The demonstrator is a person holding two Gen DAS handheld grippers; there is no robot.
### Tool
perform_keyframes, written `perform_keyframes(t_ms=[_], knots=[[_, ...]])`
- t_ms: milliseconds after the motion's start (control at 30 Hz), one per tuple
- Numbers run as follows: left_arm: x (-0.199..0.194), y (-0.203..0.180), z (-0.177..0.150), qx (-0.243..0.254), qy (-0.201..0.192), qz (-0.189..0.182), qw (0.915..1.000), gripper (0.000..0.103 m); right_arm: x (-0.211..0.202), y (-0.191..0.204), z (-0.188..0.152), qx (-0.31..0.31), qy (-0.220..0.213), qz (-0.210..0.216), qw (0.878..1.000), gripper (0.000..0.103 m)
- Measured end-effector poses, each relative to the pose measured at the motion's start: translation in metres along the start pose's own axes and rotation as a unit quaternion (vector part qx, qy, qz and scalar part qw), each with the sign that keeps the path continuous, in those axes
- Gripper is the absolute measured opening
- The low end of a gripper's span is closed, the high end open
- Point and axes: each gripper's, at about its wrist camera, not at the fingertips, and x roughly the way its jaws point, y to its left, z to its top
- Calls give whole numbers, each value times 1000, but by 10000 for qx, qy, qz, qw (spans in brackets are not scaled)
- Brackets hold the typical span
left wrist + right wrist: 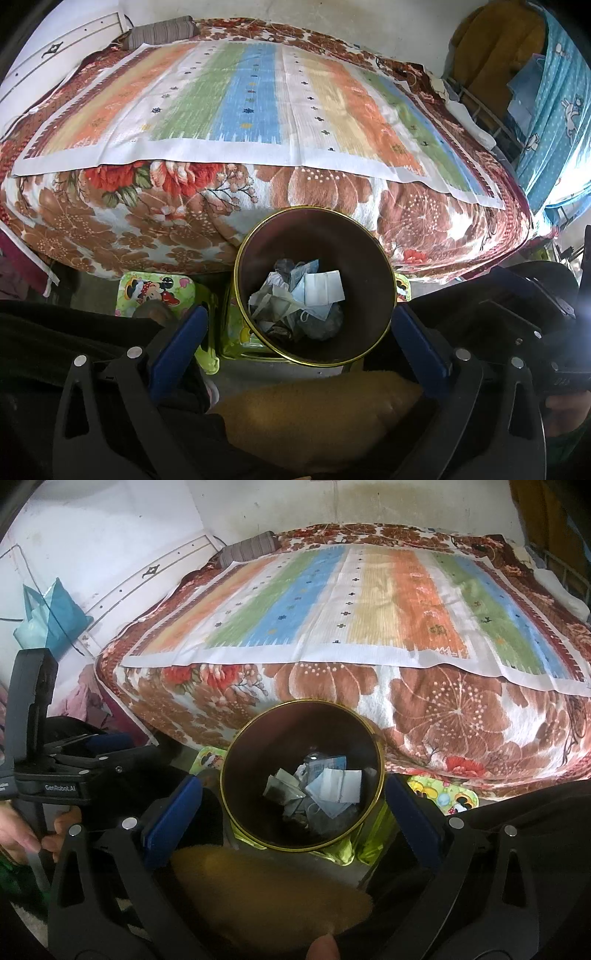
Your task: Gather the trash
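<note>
A round dark bin with a gold rim (369, 236) (373, 734) stands on the floor at the foot of the bed. Inside it lies a heap of trash (299, 302) (317, 786): crumpled paper, a white slip, blue wrappers. My left gripper (299, 317) hangs open above the bin, its blue pads on either side of the rim with nothing between them. My right gripper (291, 786) is open too, straddling the same bin from above. The left gripper's black body (55, 779) shows at the left of the right wrist view.
A bed with a floral blanket (332, 195) (443, 709) and a striped cloth (251, 99) (351, 605) fills the view behind the bin. Green cartoon-print stools (155, 291) (443, 794) stand beside the bin. A brown cushion (314, 410) (266, 890) lies near me. A teal bag (48, 616) hangs left.
</note>
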Motion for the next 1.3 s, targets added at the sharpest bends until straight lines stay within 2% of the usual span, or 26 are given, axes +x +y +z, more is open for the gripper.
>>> perform_keyframes(t_ms=[1300], knots=[[-3, 2, 1, 77, -27, 78, 9999, 98, -2, 3, -1, 46, -1, 36, 10000, 95]])
